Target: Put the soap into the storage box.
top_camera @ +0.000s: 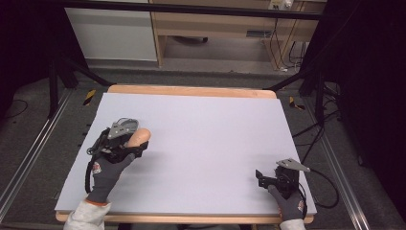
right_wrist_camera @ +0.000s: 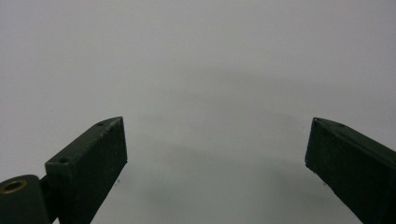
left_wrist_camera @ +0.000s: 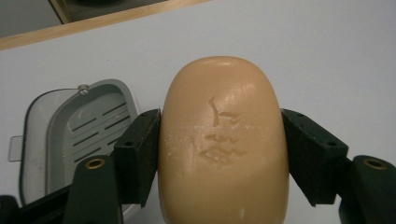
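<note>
The left gripper [left_wrist_camera: 219, 154] clamps a tan soap bar [left_wrist_camera: 223, 140] across its short sides, long axis pointing away from the hand. The grey soap dish [left_wrist_camera: 77, 135] lies on the counter [top_camera: 201, 129] just left of the bar, below it. The right gripper [right_wrist_camera: 217, 154] rests wide and empty, well away from the dish.

There was one bar of tan soap [left_wrist_camera: 223, 140], one grey soap dish [left_wrist_camera: 74, 135] near the surface's [top_camera: 201, 139] left edge, and two grippers, each with two black fingers [right_wrist_camera: 88, 163].
</note>
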A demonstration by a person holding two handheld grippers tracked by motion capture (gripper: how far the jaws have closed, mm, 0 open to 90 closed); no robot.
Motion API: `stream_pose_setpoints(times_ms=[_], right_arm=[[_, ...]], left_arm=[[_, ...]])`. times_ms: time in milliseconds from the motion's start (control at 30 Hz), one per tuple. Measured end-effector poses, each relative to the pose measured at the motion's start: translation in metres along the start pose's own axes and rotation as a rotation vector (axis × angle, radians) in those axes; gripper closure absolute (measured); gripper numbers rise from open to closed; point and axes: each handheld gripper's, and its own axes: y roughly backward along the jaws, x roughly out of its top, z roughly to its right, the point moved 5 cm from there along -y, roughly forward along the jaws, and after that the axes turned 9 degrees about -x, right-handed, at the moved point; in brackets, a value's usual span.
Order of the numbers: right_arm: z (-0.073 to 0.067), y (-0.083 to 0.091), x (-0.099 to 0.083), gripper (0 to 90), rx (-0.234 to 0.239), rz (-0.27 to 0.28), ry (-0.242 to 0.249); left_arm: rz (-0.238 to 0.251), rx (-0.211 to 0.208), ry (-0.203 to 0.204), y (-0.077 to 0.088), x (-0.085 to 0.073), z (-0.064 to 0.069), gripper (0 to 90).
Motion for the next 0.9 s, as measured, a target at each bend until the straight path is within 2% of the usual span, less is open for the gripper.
stream_pose_setpoints(times_ms=[133,600,633,900], right_arm=[[0.000,-0.001,0.000,5.7,-0.001,-0.001,-0.001],[0.001,-0.002,0.000,5.7,-0.007,-0.004,0.004],[0.001,-0.002,0.000,5.8,-0.008,-0.004,0.002],[0.000,-0.002,0.000,5.7,-0.010,-0.007,0.000]], left_arm=[[-0.002,0.026,0.012,-0.001,0.001,-0.012,31.7],[0.017,0.054,0.069,-0.002,0.007,-0.037,31.7],[0.019,0.066,0.075,-0.002,0.008,-0.041,31.7],[0.004,0.097,0.087,-0.010,0.009,-0.055,31.7]])
